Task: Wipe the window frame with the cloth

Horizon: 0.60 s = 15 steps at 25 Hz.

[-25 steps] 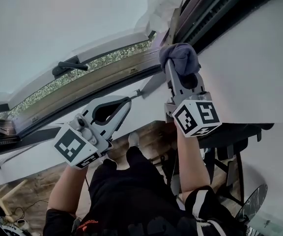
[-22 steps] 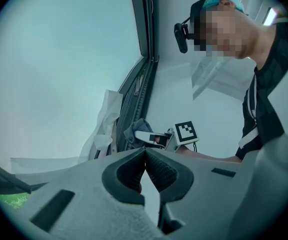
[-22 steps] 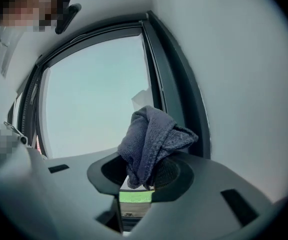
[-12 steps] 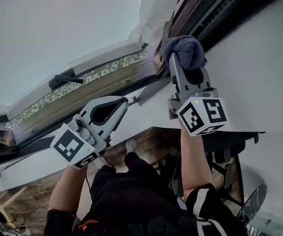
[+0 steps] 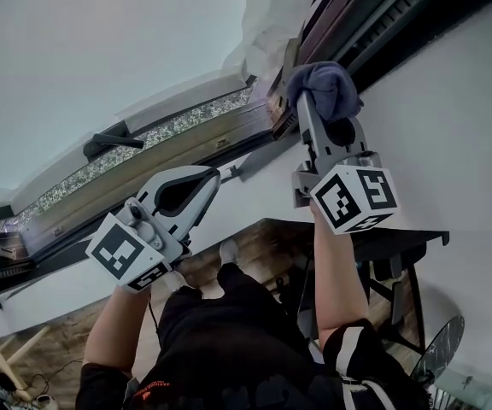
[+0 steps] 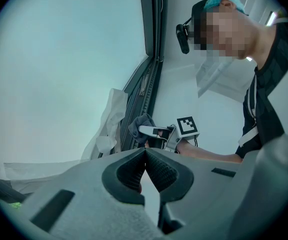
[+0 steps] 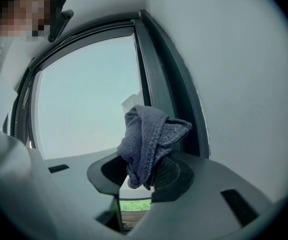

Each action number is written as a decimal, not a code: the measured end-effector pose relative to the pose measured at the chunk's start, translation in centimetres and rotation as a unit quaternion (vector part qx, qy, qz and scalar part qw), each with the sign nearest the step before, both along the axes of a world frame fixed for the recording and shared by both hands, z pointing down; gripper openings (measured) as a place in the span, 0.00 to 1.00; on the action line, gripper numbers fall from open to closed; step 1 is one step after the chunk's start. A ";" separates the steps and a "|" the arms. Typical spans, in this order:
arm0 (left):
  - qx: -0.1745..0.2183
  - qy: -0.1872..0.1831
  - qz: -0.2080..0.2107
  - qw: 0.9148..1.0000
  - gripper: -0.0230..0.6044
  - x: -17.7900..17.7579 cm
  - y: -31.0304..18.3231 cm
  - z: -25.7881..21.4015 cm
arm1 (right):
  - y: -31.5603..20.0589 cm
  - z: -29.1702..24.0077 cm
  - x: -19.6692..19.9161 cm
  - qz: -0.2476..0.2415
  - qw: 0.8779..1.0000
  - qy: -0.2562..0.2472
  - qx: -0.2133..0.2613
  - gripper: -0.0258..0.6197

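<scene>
My right gripper (image 5: 307, 101) is shut on a bunched grey-blue cloth (image 5: 323, 88), raised against the dark window frame (image 5: 336, 15) at the upper right of the head view. In the right gripper view the cloth (image 7: 149, 139) hangs from the jaws beside the dark upright of the frame (image 7: 159, 79). My left gripper (image 5: 213, 176) is lower and to the left, shut with nothing in it, close to the white wall under the sill. The left gripper view has its jaws (image 6: 145, 154) closed together, with the cloth (image 6: 140, 125) and the frame (image 6: 154, 49) beyond.
A black window handle (image 5: 114, 139) sits on the lower sash at the left. White plastic film (image 5: 267, 15) hangs by the frame's corner. A dark desk (image 5: 400, 237) stands under my right arm, and the wooden floor (image 5: 49, 331) lies far below.
My right gripper has carried the cloth slightly up and to the right along the frame. The left gripper has hardly moved.
</scene>
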<state>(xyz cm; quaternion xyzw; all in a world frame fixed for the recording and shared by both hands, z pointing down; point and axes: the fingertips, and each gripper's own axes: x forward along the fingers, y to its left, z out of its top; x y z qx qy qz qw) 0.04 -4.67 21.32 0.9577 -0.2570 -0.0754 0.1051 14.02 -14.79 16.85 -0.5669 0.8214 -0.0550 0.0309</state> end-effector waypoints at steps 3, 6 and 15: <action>-0.005 -0.003 0.004 1.000 0.07 0.0 0.1 0.4 | 0.1 0.8 0.1 0.002 1.000 -0.006 -0.008 0.20; -0.009 -0.005 0.006 1.000 0.07 0.0 0.3 0.9 | 0.3 1.7 0.1 0.004 1.000 -0.008 -0.017 0.20; -0.025 -0.015 0.008 1.000 0.07 -0.2 0.7 2.5 | 0.5 4.7 0.1 0.003 0.999 -0.018 -0.042 0.20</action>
